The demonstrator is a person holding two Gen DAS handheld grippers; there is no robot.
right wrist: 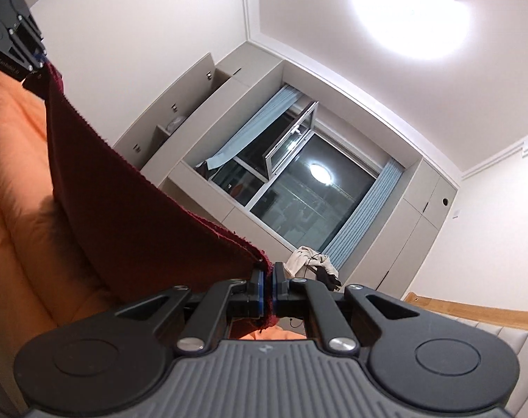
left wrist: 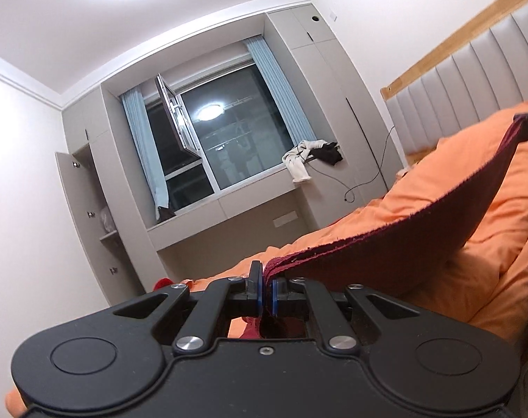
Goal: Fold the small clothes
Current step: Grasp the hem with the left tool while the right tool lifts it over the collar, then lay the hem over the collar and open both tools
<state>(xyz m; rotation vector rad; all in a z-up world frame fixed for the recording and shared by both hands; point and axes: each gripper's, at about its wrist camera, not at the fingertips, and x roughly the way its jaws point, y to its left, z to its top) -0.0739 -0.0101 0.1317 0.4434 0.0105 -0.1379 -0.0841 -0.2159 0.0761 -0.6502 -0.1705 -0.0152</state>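
The dark red garment [left wrist: 420, 244] is hanging stretched above the orange bed [left wrist: 490, 261], its top edge running straight between the left tongs [left wrist: 266, 294] and right tongs [right wrist: 268, 291], each pinching one corner.

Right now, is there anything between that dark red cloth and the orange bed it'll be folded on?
Nothing visible. The dark red cloth hangs stretched between the left gripper and right gripper, both clamped on its corners, and only open air shows between it and the orange bedding beneath.
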